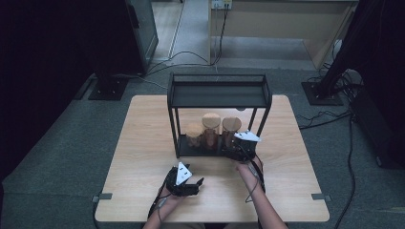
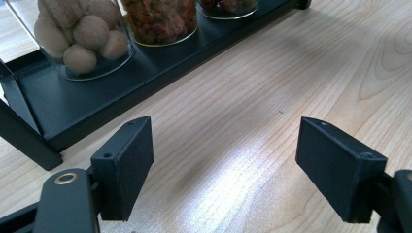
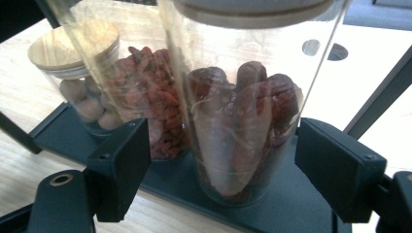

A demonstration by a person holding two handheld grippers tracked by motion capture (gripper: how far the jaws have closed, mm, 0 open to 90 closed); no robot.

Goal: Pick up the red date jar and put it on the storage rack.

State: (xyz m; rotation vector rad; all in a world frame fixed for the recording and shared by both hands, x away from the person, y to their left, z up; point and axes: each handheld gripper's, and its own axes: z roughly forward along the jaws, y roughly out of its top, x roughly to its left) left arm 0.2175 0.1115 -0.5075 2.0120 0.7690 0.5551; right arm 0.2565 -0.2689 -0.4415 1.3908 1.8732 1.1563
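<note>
On grey carpet, wooden table [image 1: 143, 143].

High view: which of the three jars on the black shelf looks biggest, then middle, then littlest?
1. The middle jar and the right jar look about the same height, so I won't rank one above the other.
2. The left jar looks clearly the shortest.
</note>
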